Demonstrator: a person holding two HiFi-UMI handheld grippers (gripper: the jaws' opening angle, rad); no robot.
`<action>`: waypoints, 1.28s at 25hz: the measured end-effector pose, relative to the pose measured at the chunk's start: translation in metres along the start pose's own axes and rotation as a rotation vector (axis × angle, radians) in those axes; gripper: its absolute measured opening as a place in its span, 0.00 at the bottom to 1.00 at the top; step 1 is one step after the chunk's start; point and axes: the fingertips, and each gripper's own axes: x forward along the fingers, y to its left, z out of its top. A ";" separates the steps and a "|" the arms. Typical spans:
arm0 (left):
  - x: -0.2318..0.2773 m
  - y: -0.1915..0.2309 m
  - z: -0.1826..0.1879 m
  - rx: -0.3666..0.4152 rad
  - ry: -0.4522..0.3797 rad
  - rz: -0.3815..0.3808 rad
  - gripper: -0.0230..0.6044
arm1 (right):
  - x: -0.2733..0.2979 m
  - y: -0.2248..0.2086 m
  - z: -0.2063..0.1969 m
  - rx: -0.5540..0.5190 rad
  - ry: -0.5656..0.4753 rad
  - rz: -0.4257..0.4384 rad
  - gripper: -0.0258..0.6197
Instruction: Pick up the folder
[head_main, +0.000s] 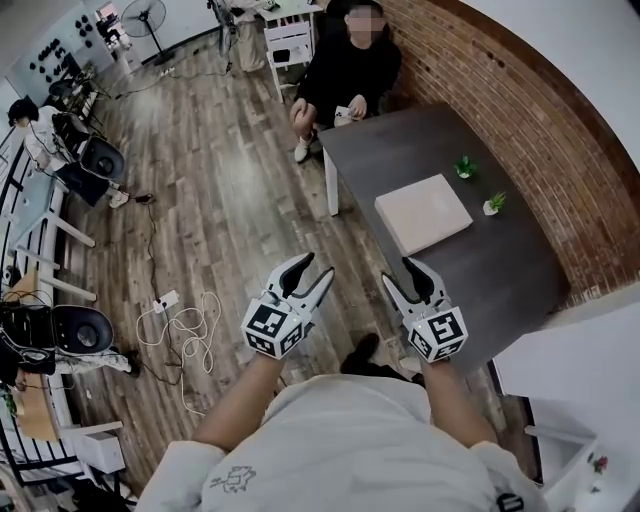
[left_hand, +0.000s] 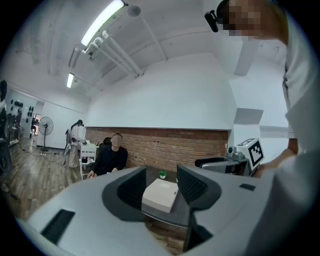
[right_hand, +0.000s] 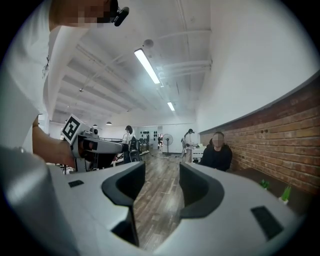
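The folder lies flat near the middle of the dark tabletop, well ahead of both your tools. Two small potted plants stand beside it, along the edge by the brick wall. Your left gripper is released and empty, off the tabletop's near edge over the wooden floor. Your right gripper is also released and empty, at that near edge.

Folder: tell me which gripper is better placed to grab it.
Probably left: the left gripper has the folder framed between its open jaws in its own view. The right gripper sits nearer the table, but its jaws frame only floor.
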 end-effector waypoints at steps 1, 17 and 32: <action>0.013 0.004 0.000 -0.002 0.002 0.000 0.37 | 0.006 -0.012 0.000 -0.003 0.002 -0.001 0.38; 0.214 0.003 0.016 0.017 0.048 -0.136 0.37 | 0.024 -0.197 -0.003 0.058 0.006 -0.128 0.39; 0.353 -0.017 0.026 0.048 0.076 -0.441 0.38 | 0.002 -0.282 -0.014 0.107 0.007 -0.407 0.40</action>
